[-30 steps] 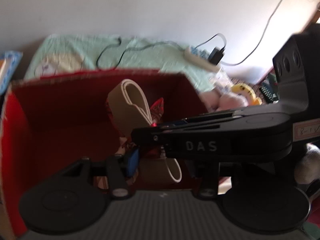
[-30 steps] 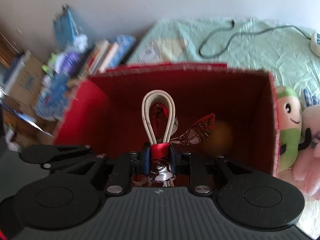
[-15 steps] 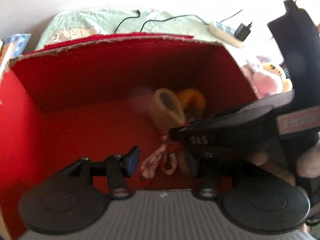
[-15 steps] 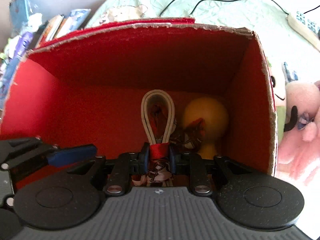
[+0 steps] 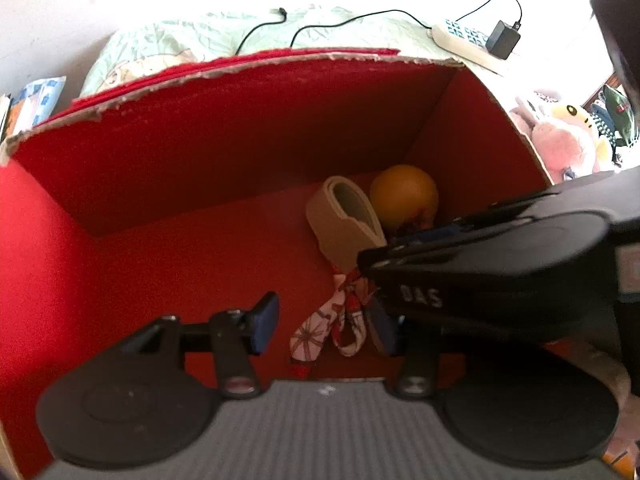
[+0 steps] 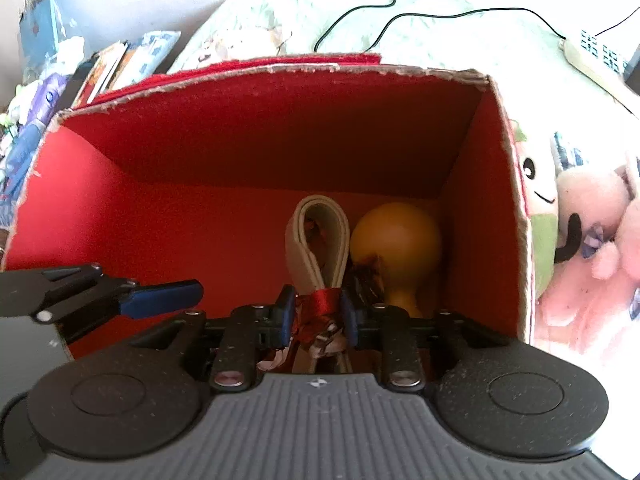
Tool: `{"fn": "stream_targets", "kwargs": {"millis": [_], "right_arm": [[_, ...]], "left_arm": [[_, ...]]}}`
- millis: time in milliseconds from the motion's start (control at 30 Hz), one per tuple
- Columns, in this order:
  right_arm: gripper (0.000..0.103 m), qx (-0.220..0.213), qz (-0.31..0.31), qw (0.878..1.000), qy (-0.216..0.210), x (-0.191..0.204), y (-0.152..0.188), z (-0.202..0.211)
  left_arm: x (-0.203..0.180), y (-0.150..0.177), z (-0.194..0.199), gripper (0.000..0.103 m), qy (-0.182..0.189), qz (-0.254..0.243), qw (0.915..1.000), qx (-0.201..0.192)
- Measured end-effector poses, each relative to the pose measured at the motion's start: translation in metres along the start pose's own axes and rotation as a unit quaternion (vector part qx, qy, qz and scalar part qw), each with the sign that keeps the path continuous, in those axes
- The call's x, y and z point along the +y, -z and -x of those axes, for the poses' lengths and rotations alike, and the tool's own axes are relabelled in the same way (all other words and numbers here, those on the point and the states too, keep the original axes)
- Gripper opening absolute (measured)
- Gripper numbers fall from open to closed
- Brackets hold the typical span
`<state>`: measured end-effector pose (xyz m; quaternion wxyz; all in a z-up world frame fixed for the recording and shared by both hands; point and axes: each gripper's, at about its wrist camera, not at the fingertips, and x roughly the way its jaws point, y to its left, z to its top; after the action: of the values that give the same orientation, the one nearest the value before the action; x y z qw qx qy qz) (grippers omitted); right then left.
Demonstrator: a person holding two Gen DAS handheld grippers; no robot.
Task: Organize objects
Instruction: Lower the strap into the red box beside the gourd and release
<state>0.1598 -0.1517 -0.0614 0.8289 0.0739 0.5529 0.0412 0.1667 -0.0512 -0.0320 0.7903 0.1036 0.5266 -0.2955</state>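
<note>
Pinching the belt [image 6: 316, 236], right fingers [image 6: 285, 314] grip; left fingers [image 5: 264, 322] spread, holding nothing.

A bed [image 5: 168, 36] with a pale green sheet carries a red box [image 6: 260, 128]. Behind the box, black cables [image 6: 432, 14] and a white power strip [image 5: 466, 42] lie on the sheet. Plush toys [image 6: 580, 216] lie just beside the box's right wall.
</note>
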Motion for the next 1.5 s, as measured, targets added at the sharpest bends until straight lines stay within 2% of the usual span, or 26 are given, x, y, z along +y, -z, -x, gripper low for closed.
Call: {"fn": "stream_targets", "kwargs": {"millis": [200,467,633,767,1000,1500], "right_arm": [[0.027,-0.042,-0.015,0.999,0.002,-0.001,0.020,0.015],[0.027,-0.081,-0.023,0.996,0.004,-0.001,0.041,0.027],[0.027,-0.105,-0.031,0.994,-0.012,-0.004,0.052,0.034],[0.026,-0.119,-0.031,0.992,-0.016,-0.002,0.039,0.032],[0.023,-0.129,-0.044,0.990,-0.036,0.004,0.036,0.034],[0.023,-0.151,-0.040,0.987,-0.030,-0.014,0.034,0.036]], "left_arm": [[0.001,0.003,0.003,0.059,-0.007,0.004,0.9999,-0.008],[-0.005,0.007,0.005,0.062,-0.039,-0.015,0.9989,-0.019],[-0.010,0.008,0.005,0.065,-0.064,-0.031,0.9970,-0.030],[-0.011,0.009,0.005,0.069,-0.074,-0.037,0.9959,-0.037],[-0.010,0.011,0.007,0.075,-0.082,-0.039,0.9951,-0.040],[-0.014,0.015,0.011,0.076,-0.115,-0.053,0.9908,-0.046]]}}
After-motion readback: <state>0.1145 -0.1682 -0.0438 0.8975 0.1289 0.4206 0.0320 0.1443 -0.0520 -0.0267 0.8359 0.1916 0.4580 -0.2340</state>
